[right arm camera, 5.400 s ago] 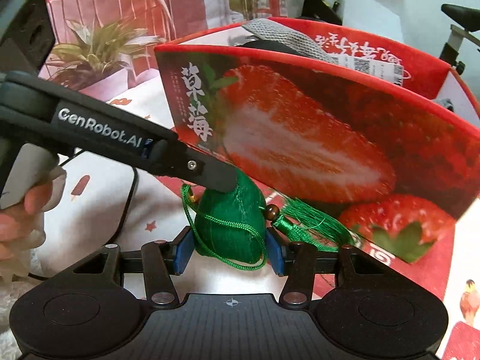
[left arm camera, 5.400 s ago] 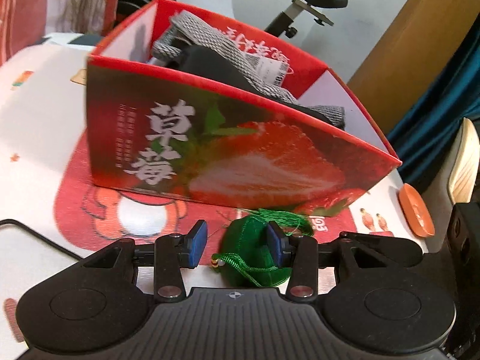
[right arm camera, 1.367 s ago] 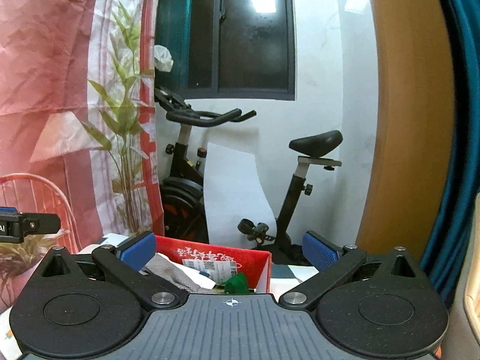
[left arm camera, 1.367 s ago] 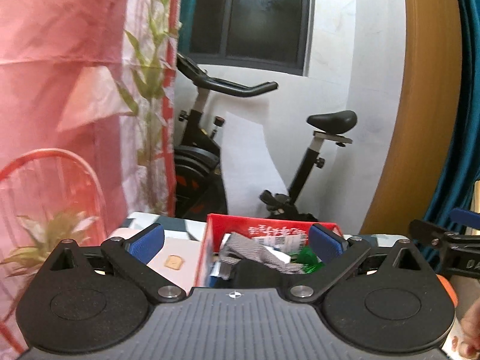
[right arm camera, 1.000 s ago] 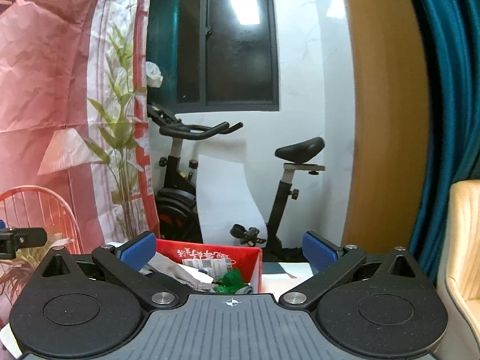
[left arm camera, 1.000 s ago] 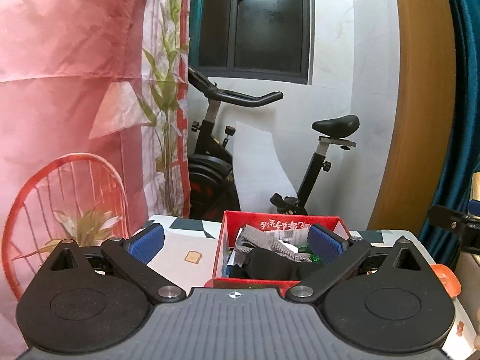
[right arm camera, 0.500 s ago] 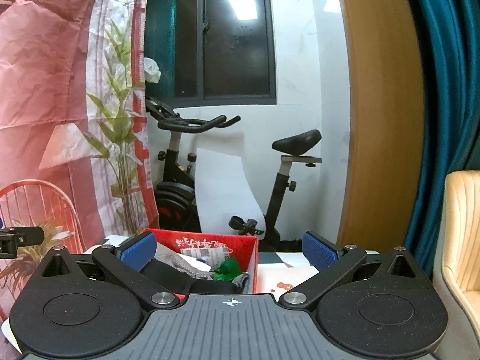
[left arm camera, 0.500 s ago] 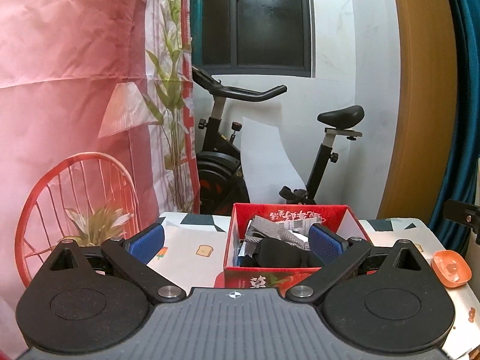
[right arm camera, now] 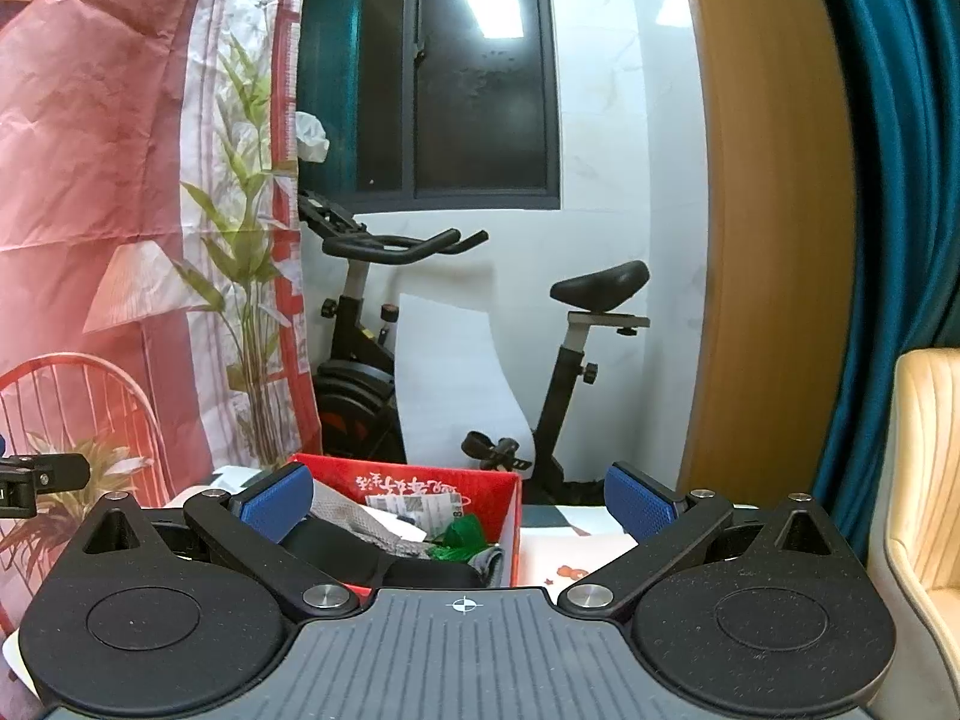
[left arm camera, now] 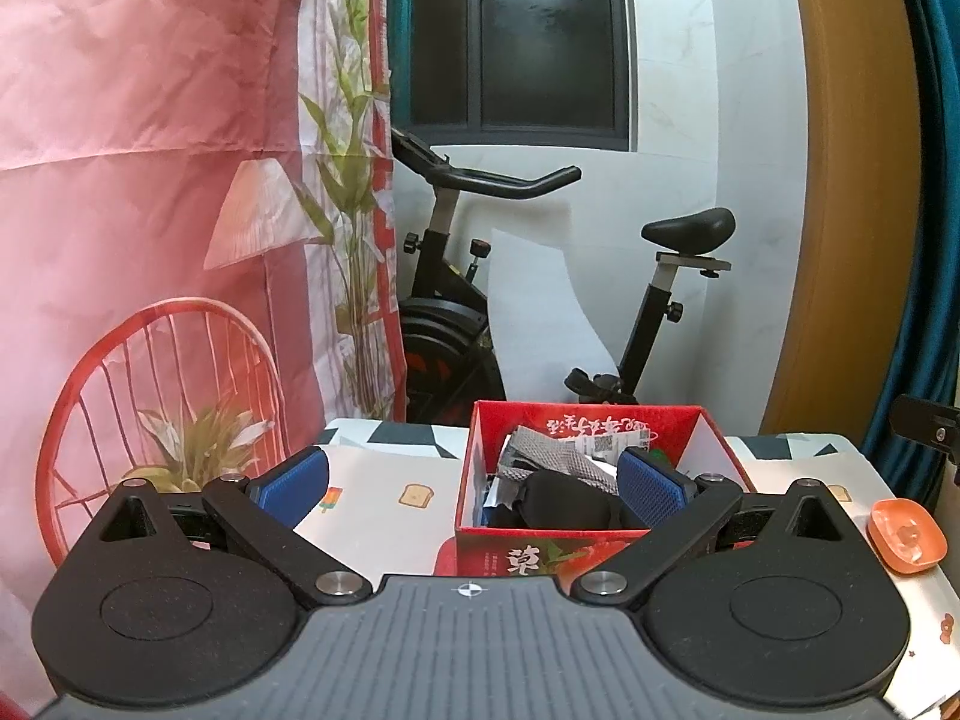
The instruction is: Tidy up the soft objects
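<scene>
Left hand-held gripper (left arm camera: 473,483) and right hand-held gripper (right arm camera: 459,498), each with blue pads spread wide and nothing between them, held level above the surface (left arm camera: 384,504). Beyond them the red strawberry box (left arm camera: 543,543) stands on the surface with the soft objects inside: a black item (left arm camera: 561,501) under a grey woven strap (left arm camera: 555,459). The step in hand appears to be the close of a deposit (no loose soft object shows on the visible surface); the next move calls for finding any remaining item, or ending. The right wrist view alone shows the green tasselled pouch (right arm camera: 459,535) tucked at the box's right-hand wall, and a cream chair (right arm camera: 924,510); the left wrist view alone shows the orange dish (left arm camera: 907,534) and the box's printed front. Behind stands an exercise bike (left arm camera: 540,300).
</scene>
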A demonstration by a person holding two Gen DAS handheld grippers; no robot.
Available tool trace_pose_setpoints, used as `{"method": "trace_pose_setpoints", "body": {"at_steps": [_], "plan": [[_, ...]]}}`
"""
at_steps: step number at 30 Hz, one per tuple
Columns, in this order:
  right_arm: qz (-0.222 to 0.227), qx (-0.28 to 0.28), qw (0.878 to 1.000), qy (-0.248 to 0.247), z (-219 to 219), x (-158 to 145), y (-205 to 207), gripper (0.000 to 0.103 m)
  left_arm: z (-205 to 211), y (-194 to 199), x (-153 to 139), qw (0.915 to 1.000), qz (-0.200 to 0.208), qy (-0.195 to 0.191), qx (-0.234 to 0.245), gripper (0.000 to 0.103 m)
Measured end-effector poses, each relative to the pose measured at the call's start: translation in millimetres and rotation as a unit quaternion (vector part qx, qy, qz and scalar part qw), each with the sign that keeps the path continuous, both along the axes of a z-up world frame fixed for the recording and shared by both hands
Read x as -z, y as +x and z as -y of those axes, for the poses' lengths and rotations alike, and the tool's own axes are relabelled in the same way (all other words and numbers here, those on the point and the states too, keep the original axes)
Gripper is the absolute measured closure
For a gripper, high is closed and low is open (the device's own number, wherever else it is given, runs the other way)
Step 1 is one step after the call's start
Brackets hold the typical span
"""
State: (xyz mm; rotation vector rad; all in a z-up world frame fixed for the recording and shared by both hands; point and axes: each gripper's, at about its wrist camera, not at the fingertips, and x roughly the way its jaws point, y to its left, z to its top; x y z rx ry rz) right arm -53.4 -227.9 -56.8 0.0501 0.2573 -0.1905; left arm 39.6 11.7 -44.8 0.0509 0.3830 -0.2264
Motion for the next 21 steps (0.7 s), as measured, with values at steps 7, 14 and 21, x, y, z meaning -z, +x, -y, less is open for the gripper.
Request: {"method": "trace_pose_setpoints", "body": {"at_steps": [7,14,21], "plan": [[0.003,0.0,1.0,0.001,2.0,-1.4,1.7,0.0,-0.6,-0.4,-0.8,1.0,0.0,-0.001,-0.002,0.0],[0.003,0.0,1.0,0.0,2.1,-1.4,0.6,0.0,-0.6,-0.8,-0.9,1.0,0.0,-0.001,-0.003,0.0],[0.004,0.0,1.0,-0.001,1.7,-1.6,0.0,0.0,-1.6,-1.9,-2.7,1.0,0.001,-0.004,-0.005,0.0]]}}
